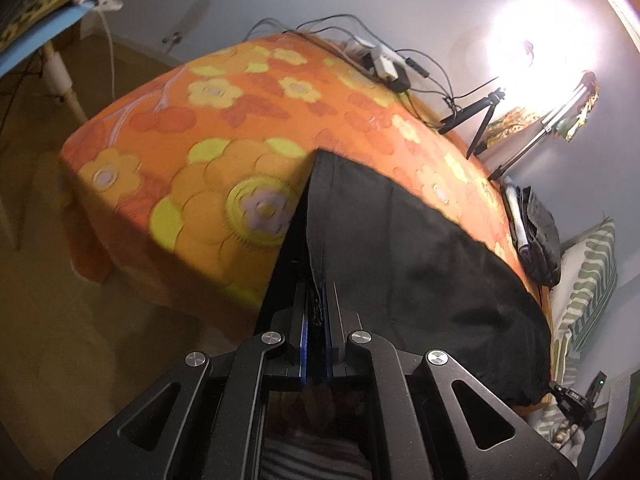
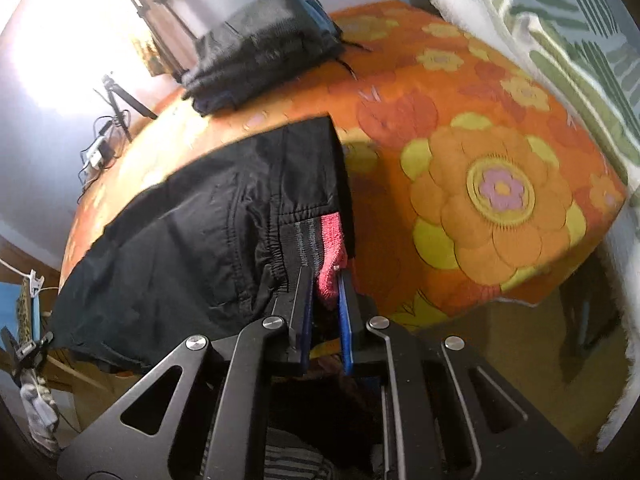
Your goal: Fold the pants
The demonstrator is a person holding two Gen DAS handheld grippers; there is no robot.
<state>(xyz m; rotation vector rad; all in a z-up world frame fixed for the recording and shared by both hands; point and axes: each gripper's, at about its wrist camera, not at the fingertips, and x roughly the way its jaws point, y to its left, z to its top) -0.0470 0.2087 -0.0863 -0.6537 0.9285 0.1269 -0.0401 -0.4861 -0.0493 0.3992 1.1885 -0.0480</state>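
Observation:
The black pants (image 1: 420, 248) hang stretched over an orange flowered cloth (image 1: 208, 168) that covers the table. My left gripper (image 1: 317, 312) is shut on one end of the pants, the dark fabric pinched between its blue pads. In the right wrist view the pants (image 2: 192, 248) spread to the left, waistband end toward me. There my right gripper (image 2: 326, 280) is shut on the waistband, where the grey striped elastic and a pink-red inner band (image 2: 332, 256) bunch between its fingers.
A pile of folded dark clothes (image 2: 260, 48) lies at the far side of the cloth (image 2: 500, 184). Cables and a white power strip (image 1: 384, 64) sit at the back edge, with tripods (image 1: 480, 116) by the wall. A green striped pillow (image 2: 560, 32) lies at the right. A blue chair (image 1: 36, 36) stands left.

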